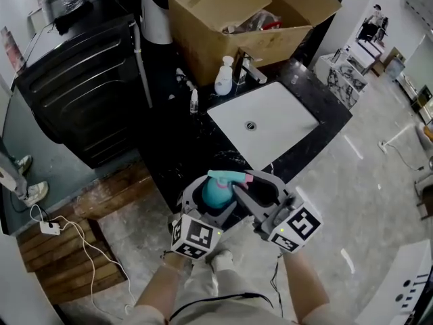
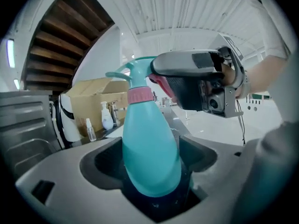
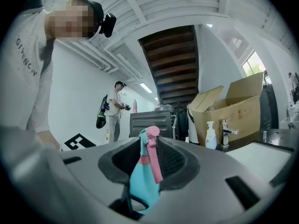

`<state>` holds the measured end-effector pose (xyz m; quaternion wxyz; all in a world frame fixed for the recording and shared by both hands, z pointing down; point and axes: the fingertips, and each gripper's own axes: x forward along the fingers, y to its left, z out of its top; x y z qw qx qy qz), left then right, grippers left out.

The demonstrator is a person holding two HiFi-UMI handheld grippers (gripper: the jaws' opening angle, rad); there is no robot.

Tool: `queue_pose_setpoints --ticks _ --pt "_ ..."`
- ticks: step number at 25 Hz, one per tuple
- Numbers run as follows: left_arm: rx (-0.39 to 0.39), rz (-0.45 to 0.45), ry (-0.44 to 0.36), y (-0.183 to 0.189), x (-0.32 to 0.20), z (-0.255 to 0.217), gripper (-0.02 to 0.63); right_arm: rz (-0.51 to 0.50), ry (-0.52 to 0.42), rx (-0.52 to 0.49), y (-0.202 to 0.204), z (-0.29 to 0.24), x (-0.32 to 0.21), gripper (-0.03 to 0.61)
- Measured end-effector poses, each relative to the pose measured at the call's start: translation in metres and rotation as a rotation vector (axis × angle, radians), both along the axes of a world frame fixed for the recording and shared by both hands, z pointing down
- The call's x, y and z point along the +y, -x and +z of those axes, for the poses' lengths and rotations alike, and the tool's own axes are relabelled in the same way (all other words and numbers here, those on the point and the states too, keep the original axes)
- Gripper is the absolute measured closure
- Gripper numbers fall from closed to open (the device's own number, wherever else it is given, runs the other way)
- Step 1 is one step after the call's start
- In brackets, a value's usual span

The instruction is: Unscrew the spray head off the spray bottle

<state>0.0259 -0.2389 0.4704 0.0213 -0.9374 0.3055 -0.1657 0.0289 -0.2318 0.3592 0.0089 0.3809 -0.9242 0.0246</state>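
Note:
A teal spray bottle (image 1: 215,193) with a pink collar (image 2: 140,95) is held up in front of the person. Its rounded body (image 2: 152,157) stands between the jaws of my left gripper (image 1: 206,196), and a gap shows on each side, so those jaws are open around it. My right gripper (image 1: 249,185) comes in from the right. It is shut on the spray head (image 3: 145,164), pinching the teal head and its pink trigger (image 3: 154,157). From the left gripper view, the right gripper (image 2: 161,73) clamps the head (image 2: 133,71) just above the collar.
Ahead lies a black countertop with a white sink (image 1: 287,137), a faucet (image 1: 247,69), a soap dispenser (image 1: 223,77) and a small bottle (image 1: 194,101). An open cardboard box (image 1: 223,42) stands behind. A black cabinet (image 1: 81,80) and wooden slats (image 1: 61,256) are at left. Another person (image 3: 114,108) stands far off.

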Motion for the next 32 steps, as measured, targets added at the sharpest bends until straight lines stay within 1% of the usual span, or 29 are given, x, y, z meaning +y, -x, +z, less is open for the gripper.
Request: queue_pose_setpoints --ticks 2,4,8,11,14,17,21,22,25,28,32 --pt "-0.006 -0.005 -0.025 -0.002 -0.001 -0.002 0.238 -0.016 0.0 -0.01 0.001 0.0 0.0 0.476" --pt "0.004 0.002 -0.019 -0.002 -0.002 -0.001 0.239 -0.046 0.004 -0.022 0.0 0.001 0.0 0.482" --pt "0.007 0.032 -0.001 -0.004 -0.001 -0.001 0.244 -0.138 0.019 -0.025 -0.001 0.002 0.002 0.502" --pt "0.006 0.039 0.001 -0.004 -0.002 -0.001 0.245 -0.217 0.03 -0.03 -0.003 0.002 0.001 0.512" --pt "0.016 0.031 0.001 -0.005 -0.002 -0.001 0.247 -0.299 0.039 -0.006 -0.003 0.003 0.001 0.514" --pt "0.021 0.02 0.004 -0.004 -0.001 -0.001 0.249 -0.348 0.043 0.044 -0.004 0.004 0.001 0.512" --pt "0.029 0.013 0.014 -0.004 0.0 0.0 0.25 -0.367 0.056 0.163 -0.009 0.017 0.004 0.523" --pt "0.029 0.012 0.014 -0.003 0.0 0.0 0.25 -0.366 0.06 0.174 -0.011 0.02 0.003 0.528" --pt "0.029 0.005 0.016 -0.003 0.0 0.0 0.252 -0.365 0.075 0.144 -0.015 0.021 -0.003 0.517" --pt "0.028 0.004 0.018 -0.003 0.0 0.0 0.252 -0.362 0.112 0.1 -0.017 0.022 -0.013 0.494" --pt "0.028 0.002 0.02 -0.002 0.001 0.001 0.253 -0.356 0.136 0.056 -0.017 0.023 -0.027 0.468"
